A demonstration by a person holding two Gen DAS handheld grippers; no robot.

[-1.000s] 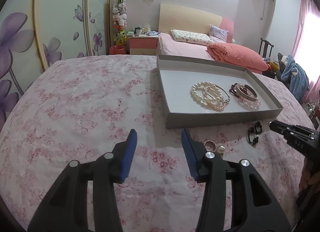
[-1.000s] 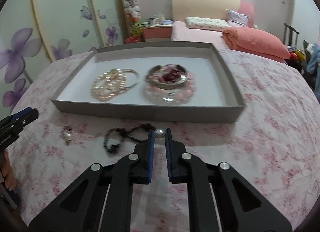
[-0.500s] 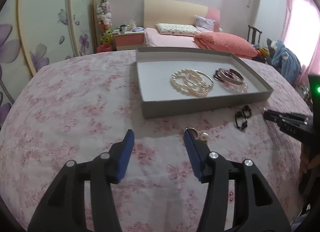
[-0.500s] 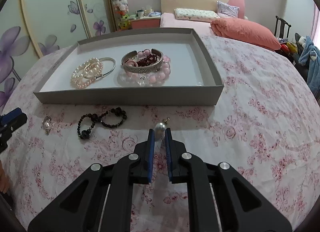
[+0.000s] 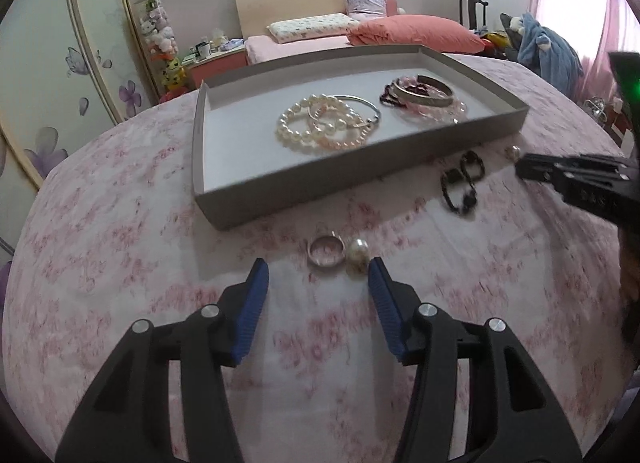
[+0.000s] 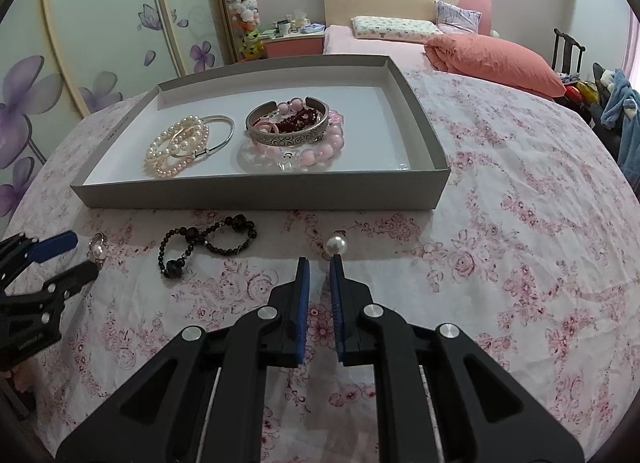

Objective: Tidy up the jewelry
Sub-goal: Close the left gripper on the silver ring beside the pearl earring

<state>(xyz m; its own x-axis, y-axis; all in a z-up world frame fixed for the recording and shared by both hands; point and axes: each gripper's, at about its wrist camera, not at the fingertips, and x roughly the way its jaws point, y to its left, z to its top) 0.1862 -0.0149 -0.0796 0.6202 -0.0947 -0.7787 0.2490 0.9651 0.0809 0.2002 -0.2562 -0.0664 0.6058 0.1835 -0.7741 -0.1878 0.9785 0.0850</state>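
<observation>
- The gray tray [image 6: 256, 197] sat on the flowery cloth [image 6: 520, 223], with pearl bracelets [image 6: 178, 147] and a silver bangle [image 6: 288, 131] inside it.
- In front of the tray lay a black bead bracelet [image 6: 208, 243].
- The left gripper [image 5: 318, 279] was wide open and held nothing. A pearl ring [image 5: 340, 253] lay just past its tips, in front of the tray.
- The right gripper [image 6: 320, 263] was a little open. A pearl earring [image 6: 335, 245] lay just past its tips, free, near the tray's front wall.

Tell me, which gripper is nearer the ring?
Left. The left gripper sits just behind the ring, open around it; the right gripper is off to its right, past the black bracelet.
</observation>
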